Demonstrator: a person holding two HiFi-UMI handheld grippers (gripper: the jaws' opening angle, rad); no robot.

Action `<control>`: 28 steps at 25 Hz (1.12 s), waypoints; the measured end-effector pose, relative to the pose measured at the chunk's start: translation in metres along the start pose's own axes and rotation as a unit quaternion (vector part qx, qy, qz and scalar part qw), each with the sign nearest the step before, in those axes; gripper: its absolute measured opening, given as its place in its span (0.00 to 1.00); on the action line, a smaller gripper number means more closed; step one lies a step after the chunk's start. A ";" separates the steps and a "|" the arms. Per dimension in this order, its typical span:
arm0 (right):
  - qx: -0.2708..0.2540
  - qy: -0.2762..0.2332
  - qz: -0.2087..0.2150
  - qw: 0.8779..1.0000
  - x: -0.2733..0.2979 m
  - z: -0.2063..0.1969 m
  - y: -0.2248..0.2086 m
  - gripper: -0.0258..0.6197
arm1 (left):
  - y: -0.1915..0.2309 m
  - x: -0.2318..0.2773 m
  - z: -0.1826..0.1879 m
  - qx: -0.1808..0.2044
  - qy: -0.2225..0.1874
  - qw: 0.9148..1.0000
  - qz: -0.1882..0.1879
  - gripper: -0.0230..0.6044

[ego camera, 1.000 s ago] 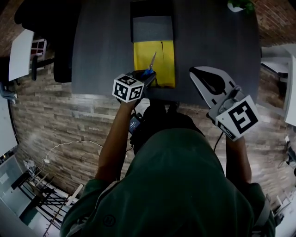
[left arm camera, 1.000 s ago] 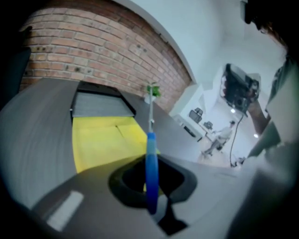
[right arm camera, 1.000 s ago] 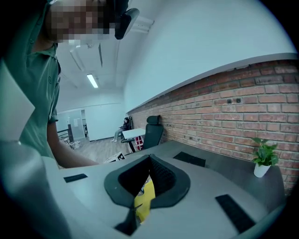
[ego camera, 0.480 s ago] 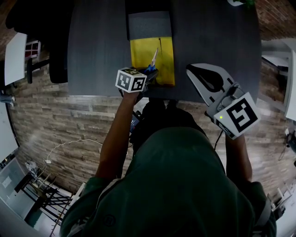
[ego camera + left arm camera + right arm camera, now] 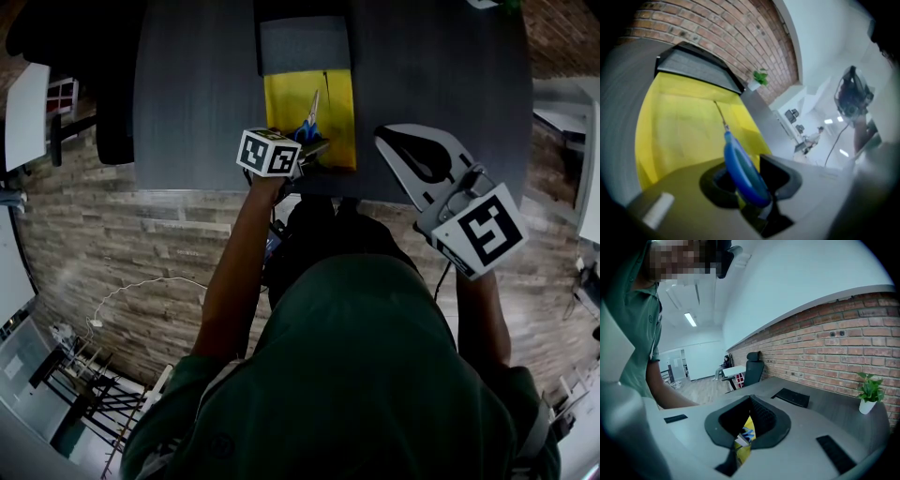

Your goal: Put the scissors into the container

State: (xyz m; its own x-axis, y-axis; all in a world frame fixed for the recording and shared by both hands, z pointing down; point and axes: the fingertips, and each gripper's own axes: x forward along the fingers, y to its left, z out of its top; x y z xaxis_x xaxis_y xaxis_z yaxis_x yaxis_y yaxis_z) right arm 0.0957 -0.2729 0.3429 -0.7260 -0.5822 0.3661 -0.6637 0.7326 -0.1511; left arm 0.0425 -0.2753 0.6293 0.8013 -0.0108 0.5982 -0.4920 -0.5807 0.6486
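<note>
We have lowered our left gripper (image 5: 317, 147) over the yellow container (image 5: 339, 108) and its jaws have just been opening, so the scissors (image 5: 310, 120) stand loose between them, about to drop in, while our right gripper (image 5: 384, 138) waits shut and empty.

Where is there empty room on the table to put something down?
The table is bare left of the container, toward the chair, and right of it, beyond the right gripper toward the plant. It is crowded at the container's near end, with the scissors.
</note>
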 end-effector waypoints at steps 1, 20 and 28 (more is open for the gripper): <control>0.000 0.000 0.000 1.000 0.001 0.000 0.000 0.05 | -0.001 0.000 0.001 0.001 0.000 1.000 -0.001 0.22; -0.006 -0.004 0.007 1.000 0.008 0.003 0.003 0.05 | -0.021 -0.022 0.022 0.070 -0.017 0.997 0.006 0.43; -0.011 -0.007 0.008 1.000 0.010 0.007 0.006 0.05 | -0.042 -0.029 -0.016 0.109 0.105 0.988 -0.029 0.44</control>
State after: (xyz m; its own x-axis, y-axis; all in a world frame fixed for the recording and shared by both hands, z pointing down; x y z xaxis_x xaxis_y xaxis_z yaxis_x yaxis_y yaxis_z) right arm 0.0832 -0.2769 0.3389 -0.7398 -0.5747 0.3500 -0.6472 0.7500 -0.1365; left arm 0.0346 -0.2373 0.5926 0.7256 0.1835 0.6632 -0.3450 -0.7369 0.5814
